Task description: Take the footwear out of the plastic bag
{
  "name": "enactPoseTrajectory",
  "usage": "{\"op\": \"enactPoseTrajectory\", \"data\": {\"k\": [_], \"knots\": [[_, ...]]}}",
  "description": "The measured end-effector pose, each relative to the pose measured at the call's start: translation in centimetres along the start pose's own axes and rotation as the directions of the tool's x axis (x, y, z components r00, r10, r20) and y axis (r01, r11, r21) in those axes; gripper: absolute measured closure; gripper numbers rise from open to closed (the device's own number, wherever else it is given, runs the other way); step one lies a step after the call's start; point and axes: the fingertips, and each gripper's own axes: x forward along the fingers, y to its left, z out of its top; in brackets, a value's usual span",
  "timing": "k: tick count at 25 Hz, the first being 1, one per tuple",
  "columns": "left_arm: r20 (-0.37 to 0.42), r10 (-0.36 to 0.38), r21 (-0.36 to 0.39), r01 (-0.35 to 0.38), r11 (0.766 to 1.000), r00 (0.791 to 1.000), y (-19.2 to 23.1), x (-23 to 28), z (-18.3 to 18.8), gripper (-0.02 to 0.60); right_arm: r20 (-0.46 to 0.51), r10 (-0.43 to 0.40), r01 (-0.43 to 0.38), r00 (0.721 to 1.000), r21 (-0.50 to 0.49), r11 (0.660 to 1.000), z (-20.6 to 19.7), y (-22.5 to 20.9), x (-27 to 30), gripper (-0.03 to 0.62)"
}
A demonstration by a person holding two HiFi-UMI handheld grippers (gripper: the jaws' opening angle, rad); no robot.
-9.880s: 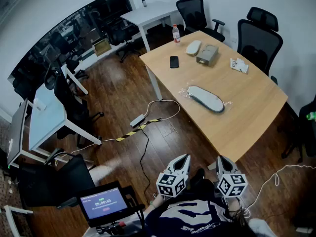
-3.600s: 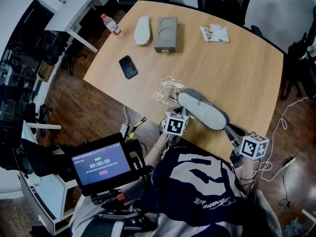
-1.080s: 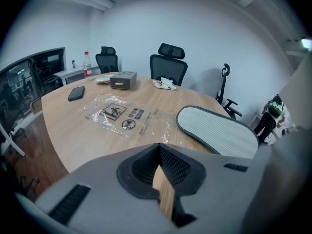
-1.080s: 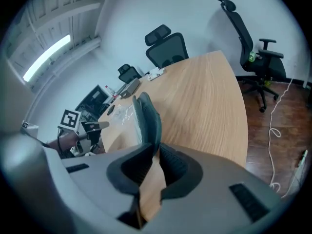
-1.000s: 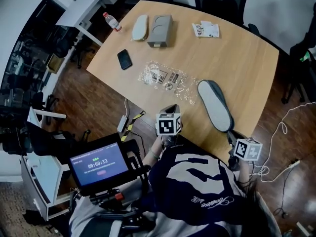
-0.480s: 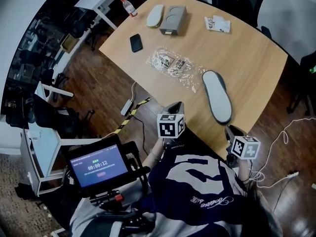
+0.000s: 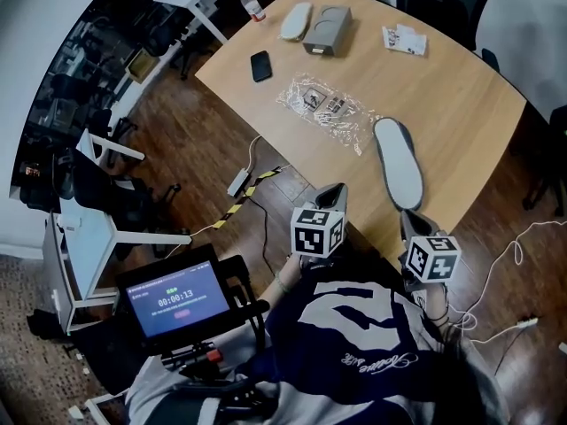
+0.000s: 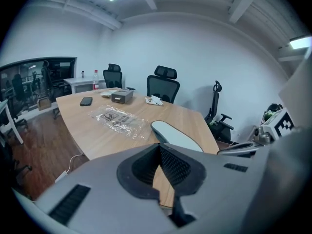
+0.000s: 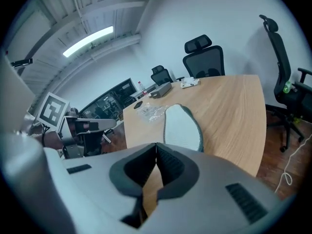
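Note:
A grey shoe [image 7: 397, 173] lies sole-up on the wooden table [image 7: 461, 104] near its front edge, outside the bag. It also shows in the left gripper view [image 8: 178, 135] and in the right gripper view [image 9: 181, 126]. The clear plastic bag [image 7: 330, 112] lies flat and empty to the shoe's left [image 8: 117, 118]. My left gripper [image 7: 332, 195] is shut and empty, off the table's edge. My right gripper [image 7: 409, 224] is also shut and empty, just short of the shoe's near end. In both gripper views the pads [image 8: 158, 147] [image 9: 156, 159] meet with nothing between them.
At the table's far end are a black phone [image 7: 260, 65], a water bottle [image 7: 251, 4], a second pale shoe [image 7: 296, 20], a grey box [image 7: 328, 29] and some papers [image 7: 405, 39]. Office chairs [image 8: 163, 84] stand behind the table. A timer screen [image 7: 175, 297] sits in front of the person, and cables cross the floor [image 7: 257, 184].
Both grippers have drawn back from the table's near edge towards the person. The shoe and the empty bag have stayed where they lay.

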Motion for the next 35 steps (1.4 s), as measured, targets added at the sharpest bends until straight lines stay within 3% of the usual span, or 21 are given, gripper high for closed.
{"op": "enactPoseTrajectory", "data": {"k": [7, 18, 35], "knots": [[0.002, -0.037, -0.021, 0.037, 0.999, 0.999, -0.6, -0.4, -0.7, 0.578, 0.010, 0.036, -0.036, 0.999, -0.013, 0.999, -0.3, 2.0, 1.2, 0.597], [-0.010, -0.119, -0.046, 0.118, 0.992, 0.993, 0.7, -3.5, -1.9, 0.578, 0.050, 0.027, -0.029, 0.998, 0.032, 0.999, -0.1, 7.0, 0.8, 0.597], [-0.002, -0.189, -0.039, 0.189, 0.981, 0.982, 1.7, -5.3, -2.8, 0.578, 0.063, -0.002, 0.000, 0.998, 0.034, 0.999, -0.6, 10.0, 0.7, 0.599]]}}
